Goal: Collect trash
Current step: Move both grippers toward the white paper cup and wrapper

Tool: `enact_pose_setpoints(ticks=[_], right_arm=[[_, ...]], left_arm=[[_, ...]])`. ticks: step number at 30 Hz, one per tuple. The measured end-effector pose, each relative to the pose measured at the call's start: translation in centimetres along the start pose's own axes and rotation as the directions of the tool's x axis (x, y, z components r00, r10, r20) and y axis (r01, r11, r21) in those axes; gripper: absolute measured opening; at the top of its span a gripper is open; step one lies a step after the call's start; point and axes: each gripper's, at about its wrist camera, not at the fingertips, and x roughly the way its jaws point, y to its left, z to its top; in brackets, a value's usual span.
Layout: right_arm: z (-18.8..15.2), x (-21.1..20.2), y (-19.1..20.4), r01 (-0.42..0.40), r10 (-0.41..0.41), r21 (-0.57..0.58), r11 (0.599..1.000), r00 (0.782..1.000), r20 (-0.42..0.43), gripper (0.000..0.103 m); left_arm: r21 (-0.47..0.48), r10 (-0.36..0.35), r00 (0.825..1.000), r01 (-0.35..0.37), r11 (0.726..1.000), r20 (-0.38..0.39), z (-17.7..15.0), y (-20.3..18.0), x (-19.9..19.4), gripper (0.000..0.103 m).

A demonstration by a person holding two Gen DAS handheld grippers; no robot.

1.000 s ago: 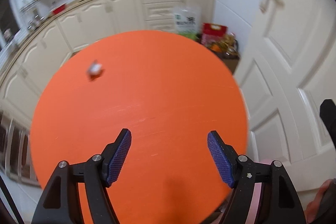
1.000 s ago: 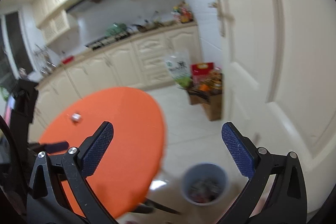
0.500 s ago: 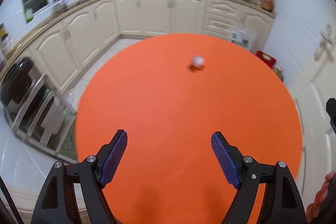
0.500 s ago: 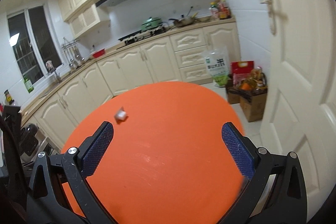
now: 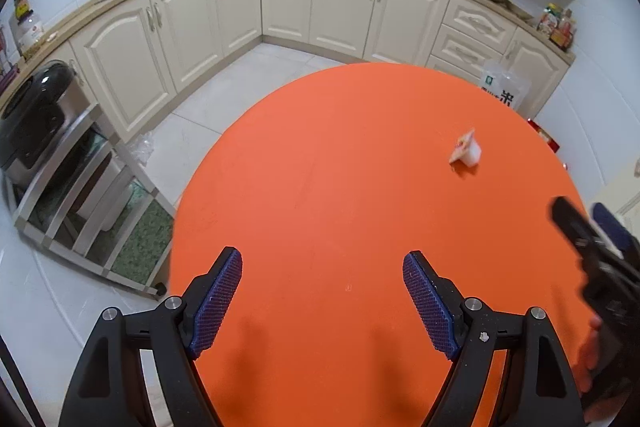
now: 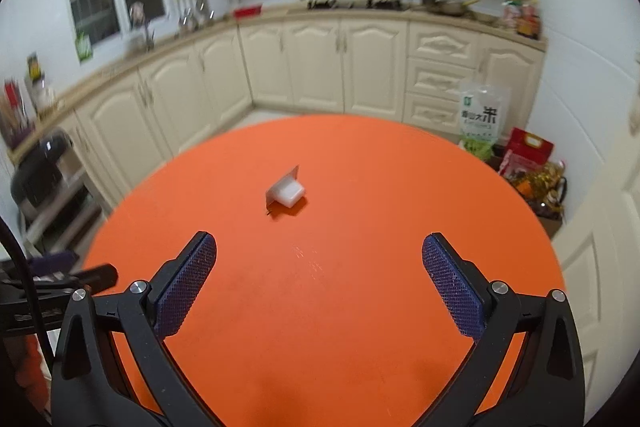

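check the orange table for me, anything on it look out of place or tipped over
One thing: a small white plastic cup lies tipped on its side on the orange table, with its peeled foil lid sticking up. It looks like leftover trash. No spill shows around it.

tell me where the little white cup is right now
The white cup lies tipped on the orange table, ahead of the right hand-held gripper, untouched.

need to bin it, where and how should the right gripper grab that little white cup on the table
Grip the white cup across its squat body, coming down from above with the open right gripper. It lies tipped on the table, its peeled lid sticking up on the left; that flap looks too flimsy to hold, so close on the body's two flat sides.
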Motion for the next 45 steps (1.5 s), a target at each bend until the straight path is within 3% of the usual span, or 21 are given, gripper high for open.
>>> enact_pose_setpoints(ticks=[7, 15, 16, 17, 21, 23, 25, 31, 36, 37, 38, 39, 45], right_arm=[[2.3, 7.1, 0.1, -0.043, 0.048, 0.036, 0.998, 0.989, -0.141, 0.103], [3.1, 12.2, -0.2, -0.088, 0.105, 0.086, 0.992, 0.972, -0.211, 0.101], [3.0, 12.6, -0.3, -0.109, 0.129, 0.103, 0.989, 0.967, -0.219, 0.096], [2.9, 12.7, -0.4, -0.119, 0.14, 0.108, 0.987, 0.967, -0.215, 0.096], [2.8, 12.6, -0.3, -0.164, 0.17, 0.045, 0.985, 0.964, -0.206, 0.081], [2.5, 12.3, -0.4, -0.152, 0.151, 0.015, 0.988, 0.968, -0.201, 0.064], [2.4, 12.1, -0.8, -0.168, 0.166, 0.006, 0.986, 0.965, -0.201, 0.035], [2.0, 11.5, -3.5, -0.293, 0.315, 0.129, 0.947, 0.925, -0.212, 0.025], [1.1, 9.8, -4.1, -0.329, 0.345, 0.114, 0.937, 0.919, -0.189, 0.023], [0.9, 9.5, -4.2, -0.334, 0.349, 0.11, 0.936, 0.918, -0.187, 0.019], [0.8, 9.2, -4.2, -0.343, 0.358, 0.106, 0.933, 0.915, -0.186, 0.004], [0.6, 8.9, -4.3, -0.361, 0.376, 0.107, 0.926, 0.907, -0.191, 0.003], [-0.3, 8.0, -4.0, -0.368, 0.376, 0.075, 0.927, 0.905, -0.201, 0.002]], left_arm=[[0.018, 0.007, 0.998, -0.006, 1.0, -0.058, 6.4, 0.3, 6.2, 0.079], [0.031, 0.015, 0.991, -0.011, 0.999, -0.134, 11.5, -0.4, 12.4, 0.079], [0.035, 0.013, 0.989, -0.008, 0.999, -0.146, 11.9, -0.6, 13.1, 0.079], [0.035, 0.009, 0.988, -0.004, 0.999, -0.153, 12.1, -0.8, 13.6, 0.079], [0.047, 0.008, 0.988, -0.001, 0.999, -0.152, 13.5, -1.4, 14.9, 0.08], [0.054, 0.007, 0.988, 0.001, 0.999, -0.151, 13.3, -1.7, 15.1, 0.08], [0.058, -0.006, 0.988, 0.015, 0.998, -0.154, 13.7, -2.2, 15.4, 0.08], [0.085, -0.008, 0.989, 0.021, 0.996, -0.145, 12.7, -3.2, 15.2, 0.08], [0.089, -0.019, 0.989, 0.032, 0.995, -0.146, 11.6, -3.3, 14.9, 0.08], [0.09, -0.018, 0.989, 0.031, 0.995, -0.147, 11.6, -3.5, 14.9, 0.08], [0.09, -0.019, 0.989, 0.032, 0.995, -0.147, 11.7, -3.6, 15.0, 0.08], [0.092, -0.022, 0.989, 0.036, 0.995, -0.148, 11.8, -3.7, 15.1, 0.08], [0.098, -0.036, 0.987, 0.052, 0.994, -0.154, 10.2, -3.4, 13.8, 0.08]])
